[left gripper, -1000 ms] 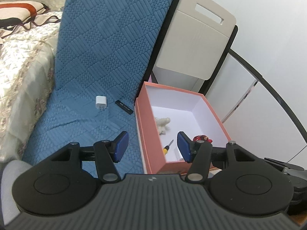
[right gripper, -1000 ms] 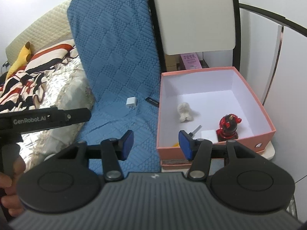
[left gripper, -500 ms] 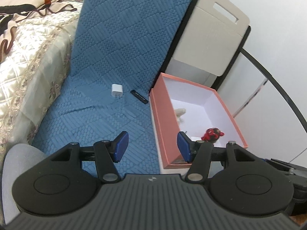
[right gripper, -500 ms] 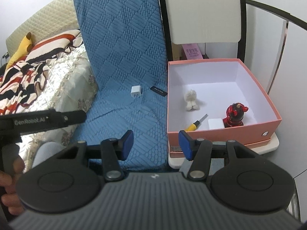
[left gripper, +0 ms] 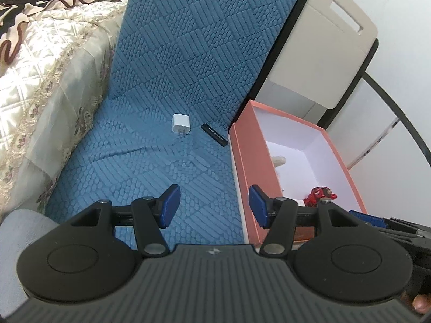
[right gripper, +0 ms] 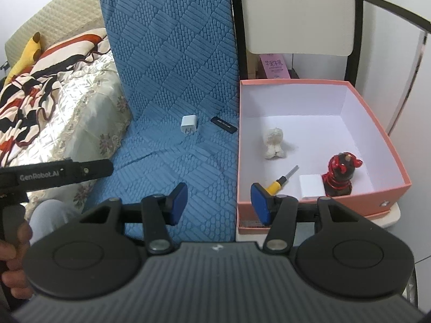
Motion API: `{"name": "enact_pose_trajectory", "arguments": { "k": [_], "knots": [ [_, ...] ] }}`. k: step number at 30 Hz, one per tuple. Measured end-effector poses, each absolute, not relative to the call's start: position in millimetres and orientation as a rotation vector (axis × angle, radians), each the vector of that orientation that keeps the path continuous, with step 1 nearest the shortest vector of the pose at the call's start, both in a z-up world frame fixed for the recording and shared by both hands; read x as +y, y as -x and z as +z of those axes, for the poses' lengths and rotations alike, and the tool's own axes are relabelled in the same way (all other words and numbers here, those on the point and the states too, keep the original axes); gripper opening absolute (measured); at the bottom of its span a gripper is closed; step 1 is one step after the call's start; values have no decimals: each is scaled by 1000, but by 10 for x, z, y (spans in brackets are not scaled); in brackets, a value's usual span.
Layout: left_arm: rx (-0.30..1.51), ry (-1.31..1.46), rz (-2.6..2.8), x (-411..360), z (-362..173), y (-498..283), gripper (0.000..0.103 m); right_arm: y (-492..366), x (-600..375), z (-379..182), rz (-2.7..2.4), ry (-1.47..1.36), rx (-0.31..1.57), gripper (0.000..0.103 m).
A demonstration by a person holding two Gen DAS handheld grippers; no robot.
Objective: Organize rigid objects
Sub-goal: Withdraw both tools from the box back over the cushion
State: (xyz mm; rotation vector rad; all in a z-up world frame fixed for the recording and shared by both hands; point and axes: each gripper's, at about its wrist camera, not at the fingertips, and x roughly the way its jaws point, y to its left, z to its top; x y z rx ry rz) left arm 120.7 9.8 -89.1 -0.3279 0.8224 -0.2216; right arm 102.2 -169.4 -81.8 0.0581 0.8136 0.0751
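Both claws released, nothing between the blue pads: left gripper (left gripper: 212,206), right gripper (right gripper: 219,202). Charger (right gripper: 189,125) and black stick (right gripper: 224,124) lie on the blue mat (right gripper: 172,80), just left of the pink box (right gripper: 377,204); stick nearest the box wall. Risks: stick lies flat on soft quilting, so pads may skid over it or pinch fabric; charger prongs could snag the weave; bumping the box wall would shift it.

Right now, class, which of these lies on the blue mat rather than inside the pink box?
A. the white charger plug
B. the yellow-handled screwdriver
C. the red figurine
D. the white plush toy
A: the white charger plug lies on the blue mat, left of the pink box.
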Motion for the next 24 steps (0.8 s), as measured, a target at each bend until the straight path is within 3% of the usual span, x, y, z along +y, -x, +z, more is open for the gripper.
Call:
{"name": "enact_pose_trajectory", "arguments": {
  "k": [15,20,24],
  "knots": [
    [853,303,-197,189,-1231,-2103,62,-1997,-1563,-1007,148,32,879,55],
    [869,328,-191,310,-1509,-2469,62,-2394,-1488,-1084,186,70,894,71],
    [886,343,-185,384,-1774,-2743,67,-2734,-1395,-1175,227,112,918,71]
  ]
}}
